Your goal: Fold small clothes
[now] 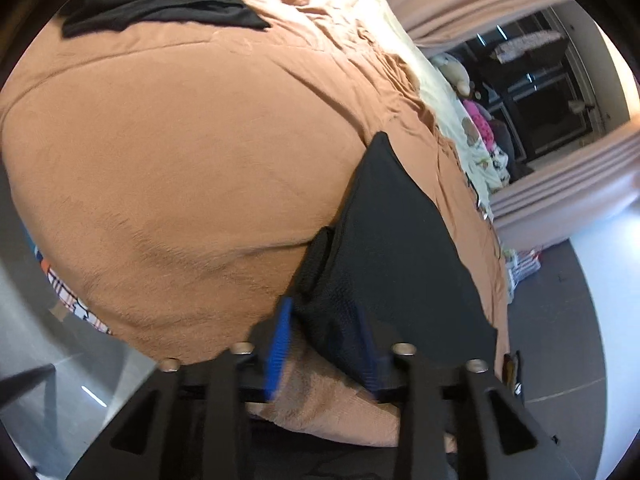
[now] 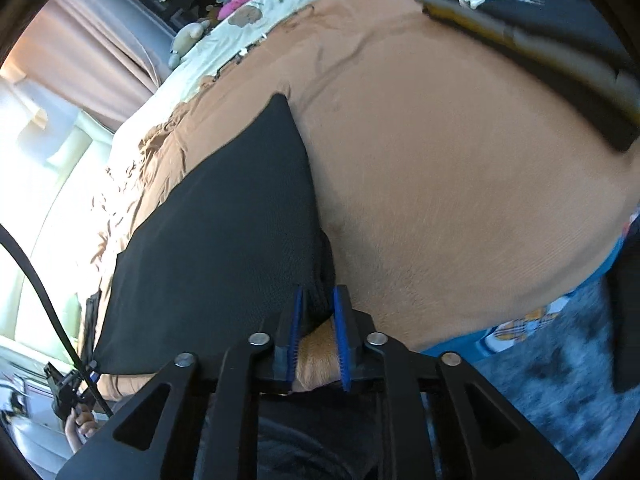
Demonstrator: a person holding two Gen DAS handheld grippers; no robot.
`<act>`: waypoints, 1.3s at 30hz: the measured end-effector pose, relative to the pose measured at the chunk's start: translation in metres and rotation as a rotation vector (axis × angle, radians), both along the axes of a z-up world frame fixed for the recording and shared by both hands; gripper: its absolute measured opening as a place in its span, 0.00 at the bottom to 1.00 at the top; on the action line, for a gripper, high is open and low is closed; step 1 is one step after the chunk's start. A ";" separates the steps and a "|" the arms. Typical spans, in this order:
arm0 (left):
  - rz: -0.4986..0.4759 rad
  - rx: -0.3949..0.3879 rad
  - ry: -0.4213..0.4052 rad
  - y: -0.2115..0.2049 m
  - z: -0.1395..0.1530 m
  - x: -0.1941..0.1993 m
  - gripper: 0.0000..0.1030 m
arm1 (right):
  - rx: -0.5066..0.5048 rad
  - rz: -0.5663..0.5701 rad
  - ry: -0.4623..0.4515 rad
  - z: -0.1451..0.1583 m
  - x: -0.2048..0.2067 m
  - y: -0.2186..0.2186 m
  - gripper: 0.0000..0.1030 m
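Note:
A small black garment (image 1: pixel 400 240) hangs stretched over a tan blanket (image 1: pixel 180 160) on a bed, held up at two points. In the left wrist view my left gripper (image 1: pixel 324 344) is shut on a thick bunched corner of it, which drapes over the right blue pad (image 1: pixel 370 356). In the right wrist view the same black garment (image 2: pixel 224 240) spreads out to the left as a flat sheet. My right gripper (image 2: pixel 319 320) pinches its near edge between close-set blue pads (image 2: pixel 296 332). The tan blanket (image 2: pixel 440 160) lies below.
Another black garment (image 1: pixel 160 0) lies flat at the far end of the bed. A dark striped piece of clothing (image 2: pixel 540 40) sits at the blanket's far right. Pale sheet and soft toys (image 2: pixel 240 0) line the bed's other side near curtains (image 1: pixel 560 200). A hand (image 2: pixel 80 420) shows low left.

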State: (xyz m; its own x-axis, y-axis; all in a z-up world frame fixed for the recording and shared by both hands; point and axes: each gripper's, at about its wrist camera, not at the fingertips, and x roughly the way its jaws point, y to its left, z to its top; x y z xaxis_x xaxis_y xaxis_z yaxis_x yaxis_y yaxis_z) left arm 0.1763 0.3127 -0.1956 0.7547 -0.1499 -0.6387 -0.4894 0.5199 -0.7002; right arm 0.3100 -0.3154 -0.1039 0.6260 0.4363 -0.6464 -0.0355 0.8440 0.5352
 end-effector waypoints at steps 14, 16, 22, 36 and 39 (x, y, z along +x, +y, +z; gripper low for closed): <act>-0.014 -0.078 -0.021 -0.001 -0.020 0.008 0.37 | -0.098 0.256 -0.102 0.062 -0.002 0.124 0.21; -0.007 -0.073 -0.026 0.000 -0.022 0.009 0.37 | -0.098 0.287 -0.083 0.056 0.005 0.142 0.21; 0.006 -0.041 -0.038 -0.002 -0.022 0.006 0.37 | -0.161 0.364 -0.024 0.033 0.037 0.200 0.21; 0.033 -0.024 0.001 -0.008 -0.020 0.005 0.35 | -0.275 0.434 0.061 -0.002 0.101 0.276 0.15; 0.035 -0.027 0.017 -0.009 -0.019 0.008 0.34 | -0.261 0.428 0.107 -0.013 0.127 0.285 0.09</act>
State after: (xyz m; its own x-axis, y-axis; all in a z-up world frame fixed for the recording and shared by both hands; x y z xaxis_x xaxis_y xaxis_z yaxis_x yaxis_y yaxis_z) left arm 0.1841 0.3032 -0.2144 0.7488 -0.1410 -0.6476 -0.5189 0.4833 -0.7051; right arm 0.4367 -0.0301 -0.1169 0.3505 0.4543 -0.8190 -0.3639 0.8718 0.3279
